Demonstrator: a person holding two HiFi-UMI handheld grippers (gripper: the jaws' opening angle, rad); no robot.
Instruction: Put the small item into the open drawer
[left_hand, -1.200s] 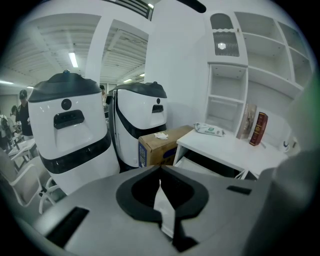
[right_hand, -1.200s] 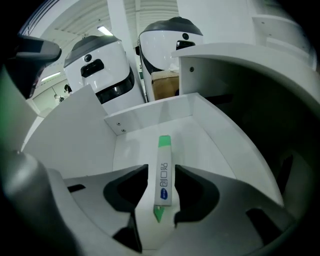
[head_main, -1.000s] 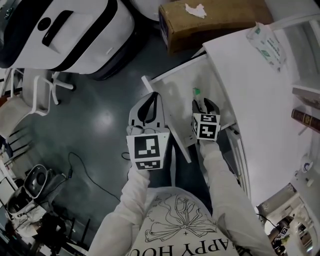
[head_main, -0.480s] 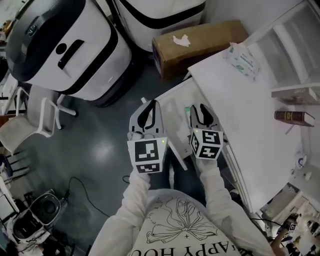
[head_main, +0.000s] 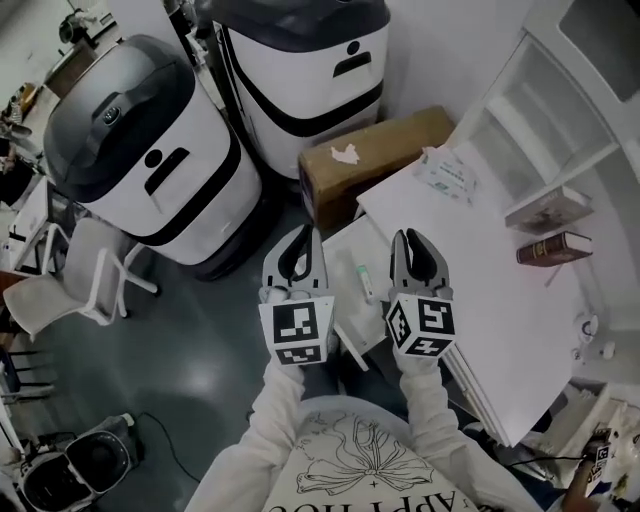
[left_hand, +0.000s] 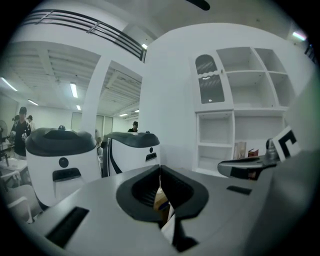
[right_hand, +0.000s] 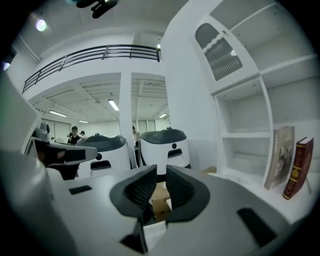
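Head view: at frame centre the left gripper (head_main: 303, 236) hangs left of the open drawer (head_main: 345, 255) and the right gripper (head_main: 413, 240) right of it. The small item (head_main: 364, 283) lies in the drawer, between them. Left gripper view: the jaws meet at the tips, empty. Right gripper view: the jaws are closing, a narrow gap left, nothing between them.

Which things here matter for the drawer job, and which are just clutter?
Job: small pale tube, lying in the open white drawer.
Lying about: brown cardboard box; dark red book; white printed packet.
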